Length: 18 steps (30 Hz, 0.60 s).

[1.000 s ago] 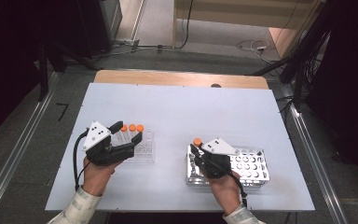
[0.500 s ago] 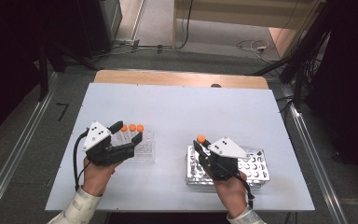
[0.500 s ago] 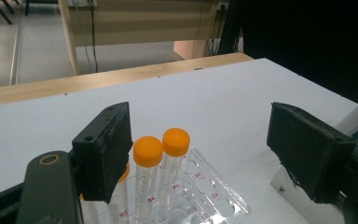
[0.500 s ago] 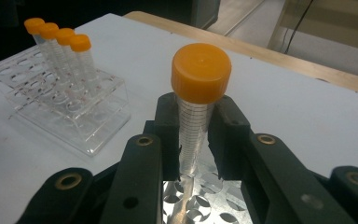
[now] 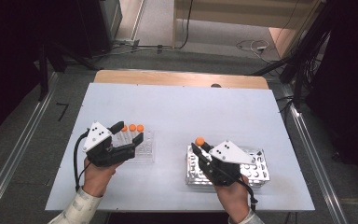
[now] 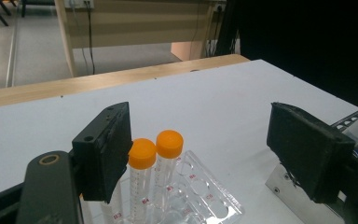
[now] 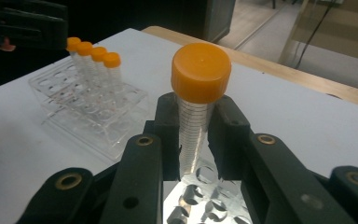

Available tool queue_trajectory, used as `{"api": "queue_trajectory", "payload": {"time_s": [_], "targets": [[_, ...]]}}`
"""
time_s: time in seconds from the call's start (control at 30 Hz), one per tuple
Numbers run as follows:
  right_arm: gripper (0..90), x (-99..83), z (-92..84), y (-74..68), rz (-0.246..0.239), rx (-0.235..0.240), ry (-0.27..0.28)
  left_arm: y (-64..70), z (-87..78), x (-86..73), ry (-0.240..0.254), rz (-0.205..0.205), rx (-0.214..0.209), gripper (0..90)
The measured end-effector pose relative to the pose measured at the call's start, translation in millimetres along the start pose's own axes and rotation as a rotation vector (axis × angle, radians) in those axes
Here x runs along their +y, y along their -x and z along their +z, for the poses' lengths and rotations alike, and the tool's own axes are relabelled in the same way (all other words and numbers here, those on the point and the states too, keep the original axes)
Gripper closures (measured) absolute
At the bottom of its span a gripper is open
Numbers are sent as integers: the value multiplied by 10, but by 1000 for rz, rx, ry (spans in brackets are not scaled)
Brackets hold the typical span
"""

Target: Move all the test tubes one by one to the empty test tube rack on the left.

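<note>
While right hand-held gripper clamps tube | upright, orange cap up

Small red numerals mark the clear rack between the left gripper's jaws; digits too blurred to read reliably.

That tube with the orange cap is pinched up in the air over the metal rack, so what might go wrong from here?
1. The right gripper pinches the clear orange-capped tube only along its smooth wall below the cap, so the tube might slip or tilt.
2. The perforated metal rack lies right beneath, so a dropped tube could knock against it.
3. The clear plastic rack already holds four orange-capped tubes close together; a careless insertion might bump them.
</note>
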State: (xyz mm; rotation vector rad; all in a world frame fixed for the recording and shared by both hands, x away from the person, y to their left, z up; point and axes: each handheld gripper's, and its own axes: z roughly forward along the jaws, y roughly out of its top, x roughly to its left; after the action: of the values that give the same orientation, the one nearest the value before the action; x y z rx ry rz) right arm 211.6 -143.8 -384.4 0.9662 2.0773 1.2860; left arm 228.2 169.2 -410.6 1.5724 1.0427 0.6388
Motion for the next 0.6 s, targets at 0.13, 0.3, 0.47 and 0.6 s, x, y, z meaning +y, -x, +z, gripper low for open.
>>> {"api": "queue_trajectory", "payload": {"time_s": [0.13,0.3,0.47,0.6], "targets": [[725,-10,23,-71,6,46,-8,35,-4,7,-1,5,-13,217],[725,-42,108,-198,-15,95,-30,111,-8,20,1,8,-51,218],[725,-68,216,-278,-25,135,-54,234,-31,46,7,25,-115,231],[725,-87,307,-331,-33,150,-70,358,-39,55,3,52,-168,248]]}}
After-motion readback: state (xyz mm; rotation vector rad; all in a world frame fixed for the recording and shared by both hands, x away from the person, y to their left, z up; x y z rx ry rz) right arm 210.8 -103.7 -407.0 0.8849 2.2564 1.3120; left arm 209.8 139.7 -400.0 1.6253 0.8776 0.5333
